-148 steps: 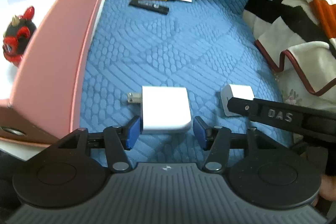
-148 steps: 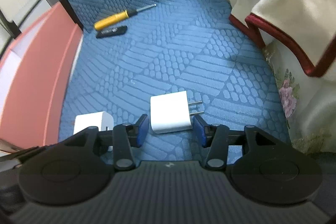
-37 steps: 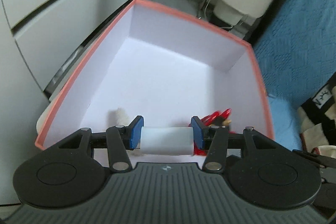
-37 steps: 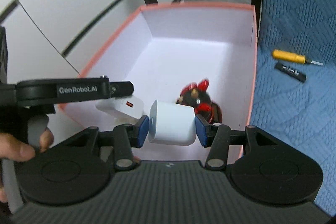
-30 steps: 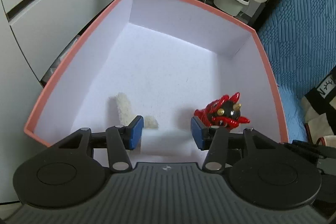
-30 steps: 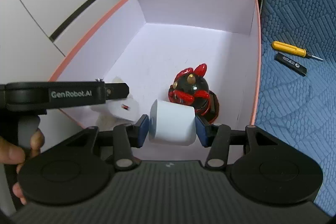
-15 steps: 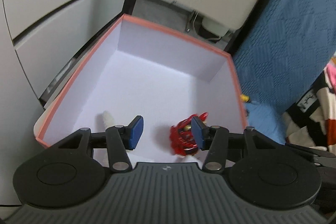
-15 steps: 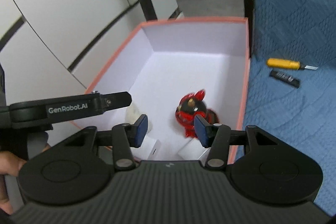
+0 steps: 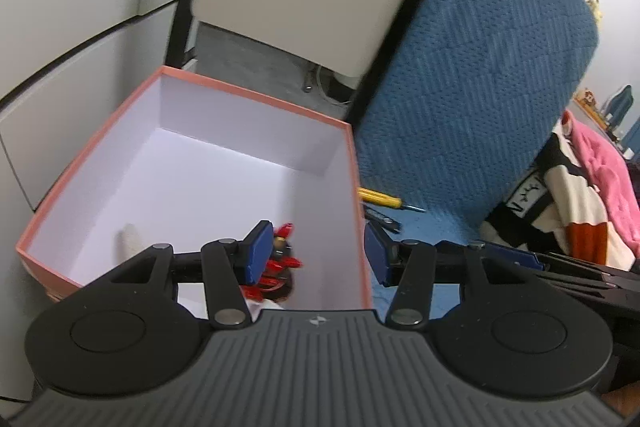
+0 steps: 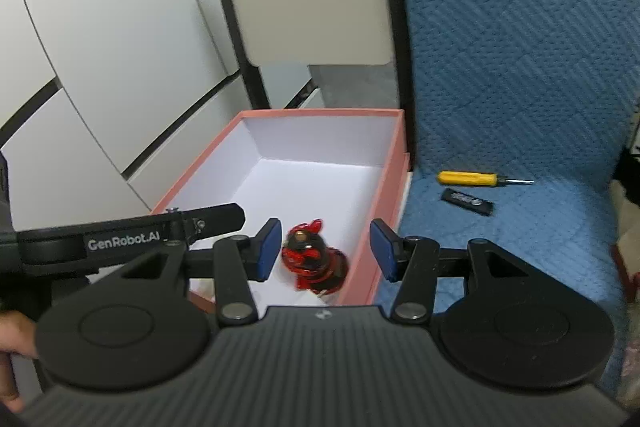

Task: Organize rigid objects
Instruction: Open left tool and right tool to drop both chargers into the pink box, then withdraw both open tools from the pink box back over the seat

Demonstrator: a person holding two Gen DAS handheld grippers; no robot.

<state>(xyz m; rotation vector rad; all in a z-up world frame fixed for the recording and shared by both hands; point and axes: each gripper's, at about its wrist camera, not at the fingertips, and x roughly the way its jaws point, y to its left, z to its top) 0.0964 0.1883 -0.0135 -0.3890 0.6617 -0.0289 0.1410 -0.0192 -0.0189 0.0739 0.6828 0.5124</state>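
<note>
Both the left gripper (image 9: 316,253) and right gripper (image 10: 325,251) hang released and empty above the pink box (image 10: 384,187). The yellow screwdriver (image 10: 468,178) lies crosswise on the blue bedspread (image 10: 520,67), right of the box, nearer the right gripper.

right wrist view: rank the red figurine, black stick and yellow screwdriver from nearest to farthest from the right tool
1. red figurine, inside the pink box, just ahead of the open right tool.
2. black stick, on the blue cover to the right of the box.
3. yellow screwdriver, just beyond the stick.
</note>
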